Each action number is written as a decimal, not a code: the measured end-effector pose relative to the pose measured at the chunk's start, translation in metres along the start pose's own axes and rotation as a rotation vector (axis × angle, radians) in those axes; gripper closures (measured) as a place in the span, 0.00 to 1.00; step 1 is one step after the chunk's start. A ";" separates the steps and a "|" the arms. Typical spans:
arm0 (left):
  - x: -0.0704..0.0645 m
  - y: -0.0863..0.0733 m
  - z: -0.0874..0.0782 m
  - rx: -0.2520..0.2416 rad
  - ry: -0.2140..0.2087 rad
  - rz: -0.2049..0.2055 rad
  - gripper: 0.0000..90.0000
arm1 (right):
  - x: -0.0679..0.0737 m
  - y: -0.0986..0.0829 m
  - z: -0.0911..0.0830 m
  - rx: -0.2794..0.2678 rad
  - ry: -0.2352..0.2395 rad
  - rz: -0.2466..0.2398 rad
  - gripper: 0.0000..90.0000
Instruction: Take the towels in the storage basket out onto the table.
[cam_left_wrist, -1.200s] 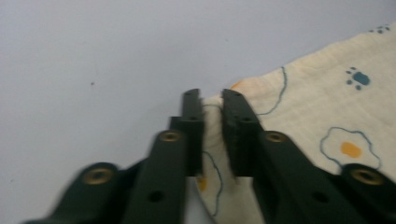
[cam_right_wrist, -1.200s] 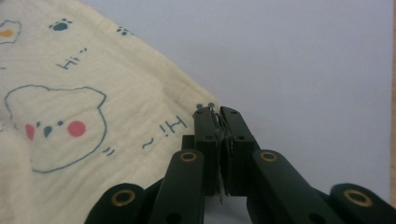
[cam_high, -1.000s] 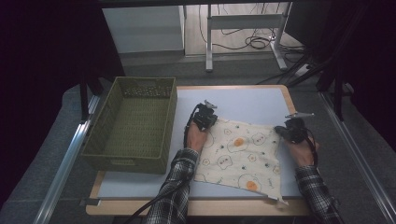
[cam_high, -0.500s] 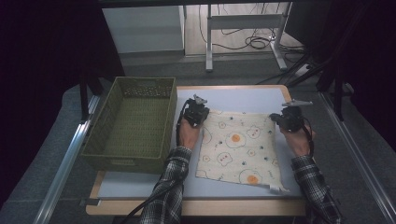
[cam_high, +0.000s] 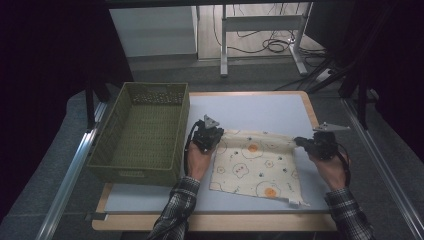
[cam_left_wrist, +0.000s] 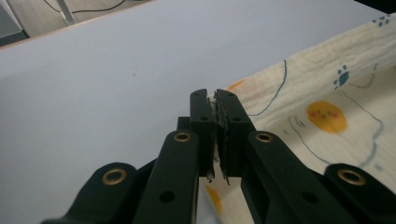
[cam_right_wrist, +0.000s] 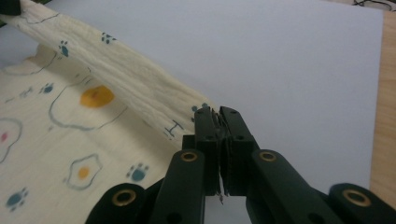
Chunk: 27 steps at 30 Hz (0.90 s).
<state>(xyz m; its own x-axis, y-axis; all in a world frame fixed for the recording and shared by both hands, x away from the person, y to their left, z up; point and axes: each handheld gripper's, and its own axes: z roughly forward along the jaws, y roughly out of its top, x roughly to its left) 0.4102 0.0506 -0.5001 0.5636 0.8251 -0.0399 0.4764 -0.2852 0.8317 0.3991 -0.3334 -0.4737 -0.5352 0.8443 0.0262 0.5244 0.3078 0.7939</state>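
Two forearms in plaid sleeves are reaching forward from the near edge of the white-topped bench. One left gripper, its fingers pressing shut on the far left corner of one cream cotton cloth printed with fried eggs and paw marks. One right gripper, its fingers pinching the far right corner likewise. The cloth's far edge is lifting between them; the rest is lying flat on the bench. One olive woven plastic basket is sitting just left of the left hand.
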 end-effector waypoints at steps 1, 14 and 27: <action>-0.002 -0.003 -0.003 -0.002 -0.004 0.002 0.96 | 0.002 -0.003 -0.003 0.002 0.005 -0.003 0.97; -0.030 -0.043 -0.035 -0.024 -0.054 0.040 0.95 | 0.027 -0.039 -0.044 -0.006 0.068 -0.032 0.97; -0.042 -0.074 -0.065 -0.041 -0.104 0.058 0.95 | 0.057 -0.069 -0.065 0.020 0.120 -0.072 0.96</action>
<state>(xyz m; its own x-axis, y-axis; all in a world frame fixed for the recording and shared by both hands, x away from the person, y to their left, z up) 0.3078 0.0688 -0.5240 0.6573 0.7522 -0.0465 0.4144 -0.3092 0.8560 0.2894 -0.3349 -0.4880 -0.6469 0.7613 0.0432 0.4943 0.3756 0.7839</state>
